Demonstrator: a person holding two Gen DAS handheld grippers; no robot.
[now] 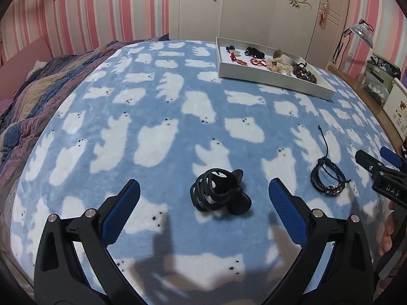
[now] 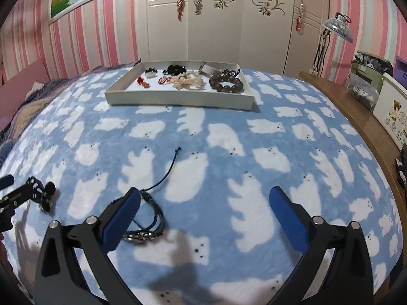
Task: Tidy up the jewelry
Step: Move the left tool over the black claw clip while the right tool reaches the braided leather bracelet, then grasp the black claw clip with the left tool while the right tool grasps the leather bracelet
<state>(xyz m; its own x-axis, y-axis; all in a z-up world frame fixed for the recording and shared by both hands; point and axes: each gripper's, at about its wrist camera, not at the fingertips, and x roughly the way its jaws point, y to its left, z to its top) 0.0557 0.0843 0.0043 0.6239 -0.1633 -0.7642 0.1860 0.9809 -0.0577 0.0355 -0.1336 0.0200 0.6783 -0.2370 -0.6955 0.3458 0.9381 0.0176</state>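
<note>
A black claw hair clip (image 1: 220,193) lies on the blue bear-print blanket (image 1: 157,117), between the spread fingers of my open, empty left gripper (image 1: 204,190). A black braided cord bracelet (image 1: 328,178) lies to its right. In the right wrist view the bracelet (image 2: 150,222) lies by the left finger of my open, empty right gripper (image 2: 204,198), partly hidden behind that finger, and the clip (image 2: 44,194) shows at far left. A white tray (image 2: 178,99) holding beads, bracelets and hair ties sits at the bed's far side; it also shows in the left wrist view (image 1: 274,81).
A folded striped quilt (image 1: 38,89) lies at the bed's left. A wooden ledge (image 2: 356,117) with boxes, a bag and a lamp (image 2: 338,28) runs along the right. A white wardrobe (image 2: 216,25) stands behind the bed.
</note>
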